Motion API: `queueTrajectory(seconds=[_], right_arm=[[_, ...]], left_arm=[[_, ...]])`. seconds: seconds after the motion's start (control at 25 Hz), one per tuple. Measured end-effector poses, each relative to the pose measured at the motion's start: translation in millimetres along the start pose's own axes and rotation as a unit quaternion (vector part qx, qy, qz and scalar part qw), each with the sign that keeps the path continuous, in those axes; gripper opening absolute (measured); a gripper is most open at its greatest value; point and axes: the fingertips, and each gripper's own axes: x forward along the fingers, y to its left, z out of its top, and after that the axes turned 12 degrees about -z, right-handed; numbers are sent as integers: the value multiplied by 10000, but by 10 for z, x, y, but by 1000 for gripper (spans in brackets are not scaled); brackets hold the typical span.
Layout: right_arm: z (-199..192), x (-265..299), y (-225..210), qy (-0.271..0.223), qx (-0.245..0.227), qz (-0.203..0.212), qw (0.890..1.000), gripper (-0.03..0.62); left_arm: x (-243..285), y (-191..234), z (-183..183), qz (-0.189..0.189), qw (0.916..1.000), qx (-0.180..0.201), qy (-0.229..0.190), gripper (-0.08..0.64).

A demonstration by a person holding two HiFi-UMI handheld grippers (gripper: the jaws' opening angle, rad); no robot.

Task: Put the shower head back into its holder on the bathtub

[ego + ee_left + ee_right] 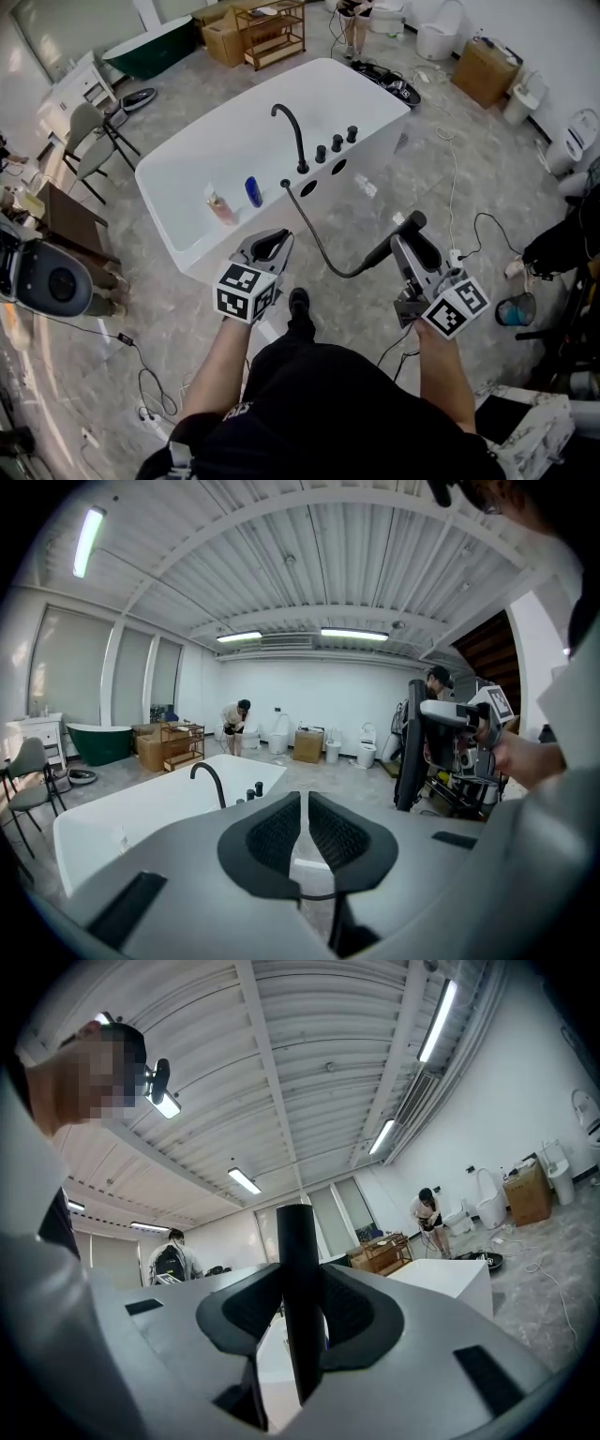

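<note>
Black showerhead [390, 247], one; knobs [336, 143], maybe three

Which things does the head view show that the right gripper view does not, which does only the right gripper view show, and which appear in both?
Only the head view: the hose leading from the tub deck, the curved faucet, two bottles at the tub's near edge, and the shut left gripper.
Only the right gripper view: ceiling lights and a person with a backpack.
Both: the right gripper closed on the black shower head, and the white bathtub.
</note>
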Motion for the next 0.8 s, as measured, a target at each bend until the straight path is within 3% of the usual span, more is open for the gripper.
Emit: queueTrajectory(seconds=[0.44, 0.8], right_arm=[[333, 1854, -259, 75, -172, 63, 9998, 137], [403, 2672, -217, 241, -280, 130, 9992, 135]], left_arm=[[713, 1585, 411, -158, 9998, 33, 86, 41], [929, 2198, 528, -340, 9993, -148, -41, 41]])
